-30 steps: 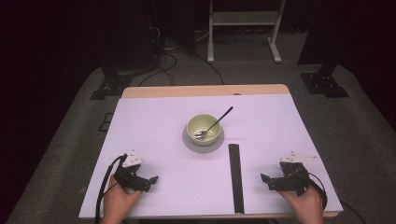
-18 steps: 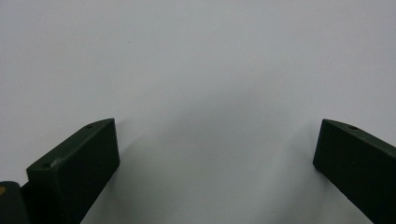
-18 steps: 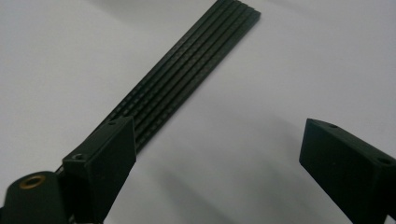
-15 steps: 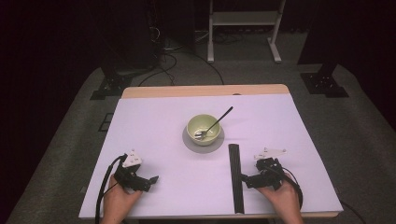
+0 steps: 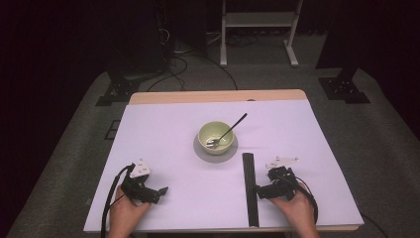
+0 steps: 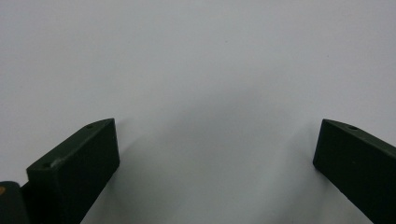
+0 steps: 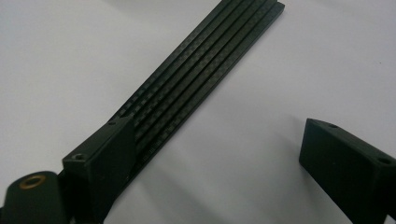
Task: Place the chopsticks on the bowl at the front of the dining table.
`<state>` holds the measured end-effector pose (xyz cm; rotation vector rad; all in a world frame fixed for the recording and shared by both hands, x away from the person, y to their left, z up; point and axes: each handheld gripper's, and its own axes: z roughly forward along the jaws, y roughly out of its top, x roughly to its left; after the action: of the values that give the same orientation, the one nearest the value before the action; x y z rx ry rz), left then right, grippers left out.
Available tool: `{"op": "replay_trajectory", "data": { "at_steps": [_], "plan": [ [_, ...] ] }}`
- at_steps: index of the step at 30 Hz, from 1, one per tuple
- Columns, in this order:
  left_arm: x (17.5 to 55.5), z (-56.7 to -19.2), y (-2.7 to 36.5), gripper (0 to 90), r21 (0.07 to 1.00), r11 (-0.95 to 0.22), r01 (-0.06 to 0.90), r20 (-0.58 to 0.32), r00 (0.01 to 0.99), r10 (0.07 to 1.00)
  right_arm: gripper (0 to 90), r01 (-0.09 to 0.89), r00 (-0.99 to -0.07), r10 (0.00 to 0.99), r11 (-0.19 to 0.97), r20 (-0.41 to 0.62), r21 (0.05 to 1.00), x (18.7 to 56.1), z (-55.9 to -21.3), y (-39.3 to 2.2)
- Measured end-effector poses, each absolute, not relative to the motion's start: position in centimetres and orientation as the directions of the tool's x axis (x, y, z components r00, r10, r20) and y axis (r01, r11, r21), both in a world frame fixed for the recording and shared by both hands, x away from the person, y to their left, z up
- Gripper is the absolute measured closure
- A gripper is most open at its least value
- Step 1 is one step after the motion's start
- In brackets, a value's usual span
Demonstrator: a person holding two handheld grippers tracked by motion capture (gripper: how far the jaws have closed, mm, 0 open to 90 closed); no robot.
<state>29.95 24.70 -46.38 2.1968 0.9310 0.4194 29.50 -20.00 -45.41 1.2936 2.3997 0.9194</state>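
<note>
White tabletop (image 5: 163, 144) carries the black ribbed strip (image 5: 250, 188), running lengthwise away from you, below and to the right of the bowl (image 5: 216, 137). Your right gripper (image 5: 263, 191) is nearer, just to the strip's right, jaws spread wide and holding nothing. Your left gripper (image 5: 157, 192) rests well apart, jaws equally wide.

Dark room; grey carpet (image 5: 74, 163), white stand (image 5: 257, 20) behind the table (image 5: 148, 148)

Overhead table (image 5: 148, 148) view, two close tool-mounted
</note>
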Motion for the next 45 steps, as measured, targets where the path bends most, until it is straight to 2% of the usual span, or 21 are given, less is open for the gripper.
{"op": "replay_trajectory", "data": {
  "at_steps": [18, 45],
  "plan": [
    [29.9, -46.4, 24.7, 0.0, 0.714, -0.494, 0.496, 0.022, 0.689, 0.725, 10.0, 0.649, -0.567, 0.823, 0.417, 0.038, 0.636, 29.2, -45.4, -20.5],
    [29.9, -46.4, 24.7, 0.0, 0.714, -0.494, 0.496, 0.023, 0.689, 0.725, 12.2, 0.681, -0.523, 0.852, 0.410, 0.012, 0.606, 28.8, -45.2, -25.7]
  ]
}}
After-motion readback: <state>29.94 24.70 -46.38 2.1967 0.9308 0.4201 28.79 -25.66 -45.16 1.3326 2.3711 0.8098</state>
